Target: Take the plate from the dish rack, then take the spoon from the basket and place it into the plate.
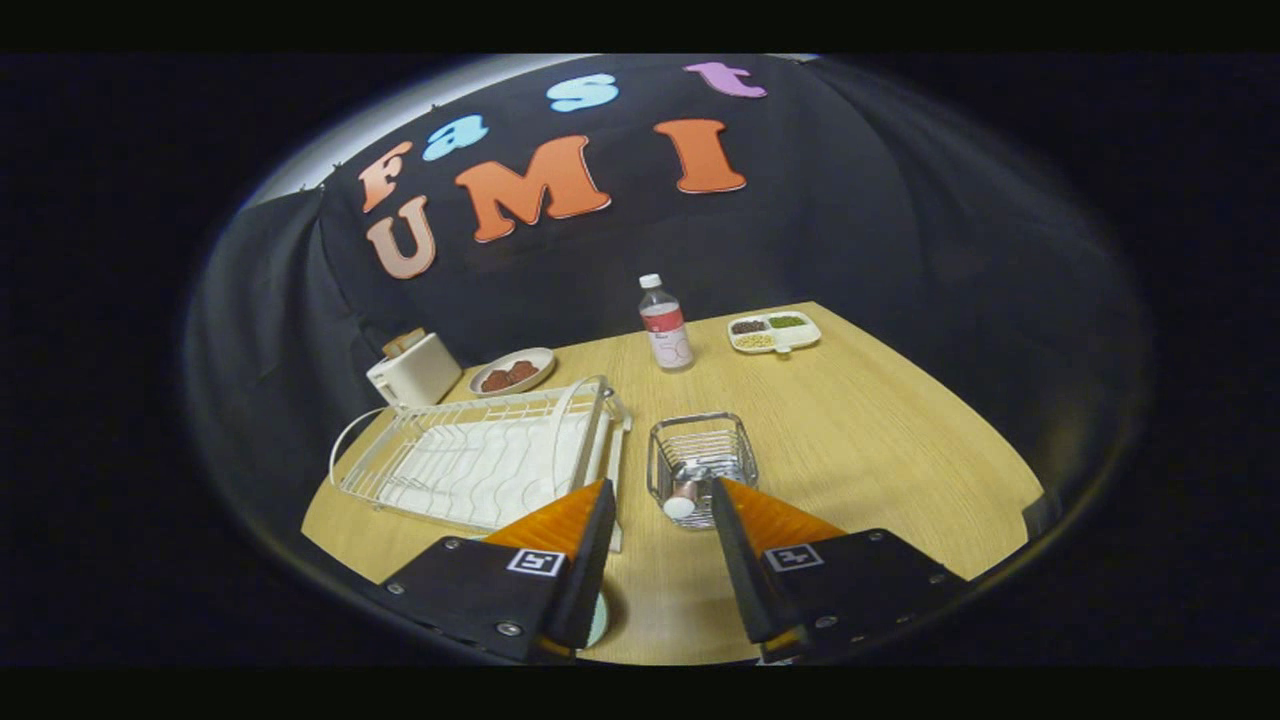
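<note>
A white wire dish rack (480,455) stands on the wooden table (880,440), ahead of the left finger. To its right is a small wire basket (702,455). In the basket the spoon (684,500) stands with its pale, rounded end up, just ahead of the gap between the fingertips and close to the right one. My gripper (660,487) is open and hovers above the table with nothing between its fingers. A pale rim of a plate (601,620) peeks out on the table under the left finger; most of it is hidden.
Behind the rack are a white toaster (415,368) and a small dish of brown food (512,372). A clear bottle with a white cap (665,325) stands mid-table, and a divided tray (773,332) lies at the far edge. Black cloth walls the booth.
</note>
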### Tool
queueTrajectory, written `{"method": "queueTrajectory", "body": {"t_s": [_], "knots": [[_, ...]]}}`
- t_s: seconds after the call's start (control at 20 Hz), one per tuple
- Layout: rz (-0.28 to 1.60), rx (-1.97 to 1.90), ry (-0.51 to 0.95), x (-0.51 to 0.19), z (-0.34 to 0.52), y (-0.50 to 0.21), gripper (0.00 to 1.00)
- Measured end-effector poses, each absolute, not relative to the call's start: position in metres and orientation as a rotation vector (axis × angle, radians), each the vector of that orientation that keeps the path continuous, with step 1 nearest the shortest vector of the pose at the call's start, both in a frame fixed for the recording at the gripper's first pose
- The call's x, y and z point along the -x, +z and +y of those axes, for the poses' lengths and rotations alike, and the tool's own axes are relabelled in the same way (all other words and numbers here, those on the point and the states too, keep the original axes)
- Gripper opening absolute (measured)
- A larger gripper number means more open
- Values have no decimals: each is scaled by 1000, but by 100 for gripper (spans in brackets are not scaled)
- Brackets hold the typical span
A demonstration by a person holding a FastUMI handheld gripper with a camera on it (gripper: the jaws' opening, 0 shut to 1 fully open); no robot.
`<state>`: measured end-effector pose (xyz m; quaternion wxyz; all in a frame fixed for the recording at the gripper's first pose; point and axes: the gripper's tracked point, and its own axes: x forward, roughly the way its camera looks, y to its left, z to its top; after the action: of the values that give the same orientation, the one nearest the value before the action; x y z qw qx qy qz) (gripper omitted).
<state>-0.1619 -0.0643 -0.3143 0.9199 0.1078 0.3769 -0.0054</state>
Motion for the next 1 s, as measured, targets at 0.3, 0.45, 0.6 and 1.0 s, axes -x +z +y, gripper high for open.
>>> {"method": "queueTrajectory", "body": {"t_s": [0.3, 0.45, 0.6, 1.0], "knots": [[768, -149, -22, 154, -67, -338, 47], [769, -85, -39, 153, -72, -345, 29], [762, -81, -45, 148, -70, -344, 17], [761, -106, -39, 131, -71, -311, 12]]}}
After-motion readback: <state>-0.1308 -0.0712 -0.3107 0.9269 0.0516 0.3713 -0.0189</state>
